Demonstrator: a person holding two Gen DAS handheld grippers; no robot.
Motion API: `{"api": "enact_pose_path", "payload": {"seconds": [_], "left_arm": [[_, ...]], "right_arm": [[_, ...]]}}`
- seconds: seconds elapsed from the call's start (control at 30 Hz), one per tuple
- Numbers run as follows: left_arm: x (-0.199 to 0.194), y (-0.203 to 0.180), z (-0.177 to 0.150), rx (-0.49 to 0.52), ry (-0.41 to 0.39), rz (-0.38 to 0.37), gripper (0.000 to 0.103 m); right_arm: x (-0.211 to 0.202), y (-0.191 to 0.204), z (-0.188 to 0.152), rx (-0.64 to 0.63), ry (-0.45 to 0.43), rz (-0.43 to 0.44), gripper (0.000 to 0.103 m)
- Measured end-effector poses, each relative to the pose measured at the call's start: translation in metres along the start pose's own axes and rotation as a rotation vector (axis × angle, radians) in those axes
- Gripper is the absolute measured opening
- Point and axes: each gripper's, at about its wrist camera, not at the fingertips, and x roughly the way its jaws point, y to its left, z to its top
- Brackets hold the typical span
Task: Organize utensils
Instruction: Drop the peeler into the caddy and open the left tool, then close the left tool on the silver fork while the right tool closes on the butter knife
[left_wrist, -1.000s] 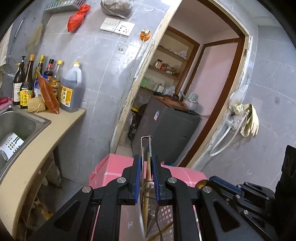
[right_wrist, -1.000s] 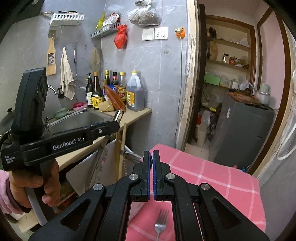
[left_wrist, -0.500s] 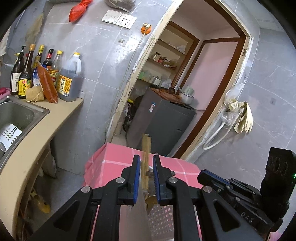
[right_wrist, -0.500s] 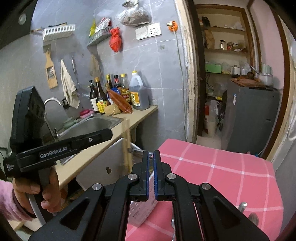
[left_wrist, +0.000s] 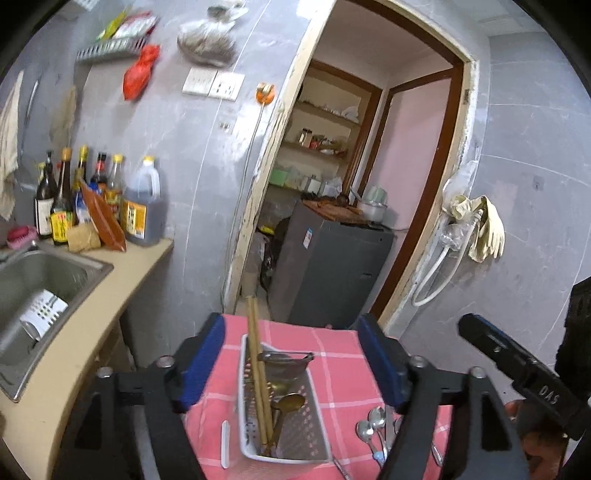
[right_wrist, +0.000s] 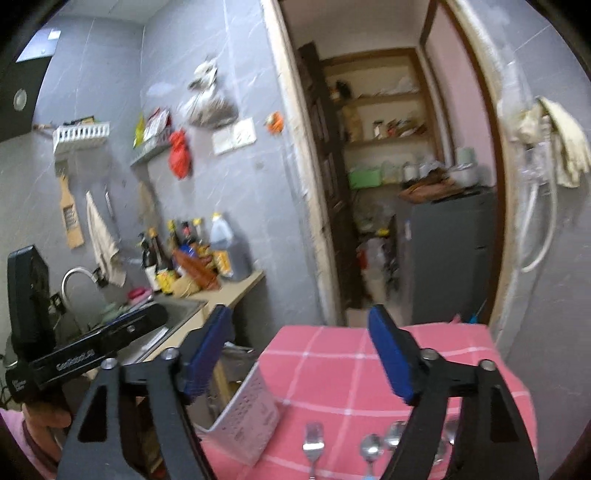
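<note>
A white perforated utensil caddy (left_wrist: 317, 417) stands on the pink checked tablecloth (left_wrist: 343, 354). In it are a pair of wooden chopsticks (left_wrist: 257, 373), a brass spoon (left_wrist: 286, 404) and a metal peeler (left_wrist: 284, 357). My left gripper (left_wrist: 291, 358) is open above the caddy and holds nothing. My right gripper (right_wrist: 301, 354) is open and empty above the cloth (right_wrist: 332, 373), with the caddy (right_wrist: 247, 417) to its lower left. Several steel spoons (left_wrist: 371, 430) lie right of the caddy. A fork (right_wrist: 313, 445) and spoons (right_wrist: 371, 448) lie on the cloth below the right gripper.
A counter (left_wrist: 74, 343) with a steel sink (left_wrist: 40, 280) and sauce bottles (left_wrist: 142, 206) runs along the left. A white stick (left_wrist: 225, 443) lies left of the caddy. A doorway with a grey fridge (left_wrist: 328, 266) is behind the table.
My left gripper has opened and let go of the chopsticks, which now rest in the caddy. My right gripper has opened too.
</note>
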Motion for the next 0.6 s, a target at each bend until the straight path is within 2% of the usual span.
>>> {"api": "enact_pose_path", "payload": {"seconds": [0.07, 0.13, 0.17, 0.27, 0.6], "left_arm": [[-0.007, -0.009, -0.001, 0.005, -0.025, 0.008, 0.091], [-0.014, -0.019, -0.003, 0.008, -0.047, 0.012, 0.099], [-0.016, -0.022, -0.004, 0.008, -0.056, 0.014, 0.103], [-0.022, -0.036, -0.009, 0.004, -0.071, 0.023, 0.103], [-0.02, -0.086, -0.043, 0.061, -0.031, 0.037, 0.103]], "right_arm": [[-0.014, -0.01, 0.002, 0.008, -0.025, -0.024, 0.094], [-0.026, -0.021, 0.003, 0.019, -0.044, -0.043, 0.102], [-0.031, -0.026, 0.004, 0.026, -0.048, -0.048, 0.102], [-0.044, -0.044, 0.003, 0.042, -0.047, -0.062, 0.102], [-0.065, -0.096, -0.016, 0.042, -0.015, -0.1, 0.102]]}}
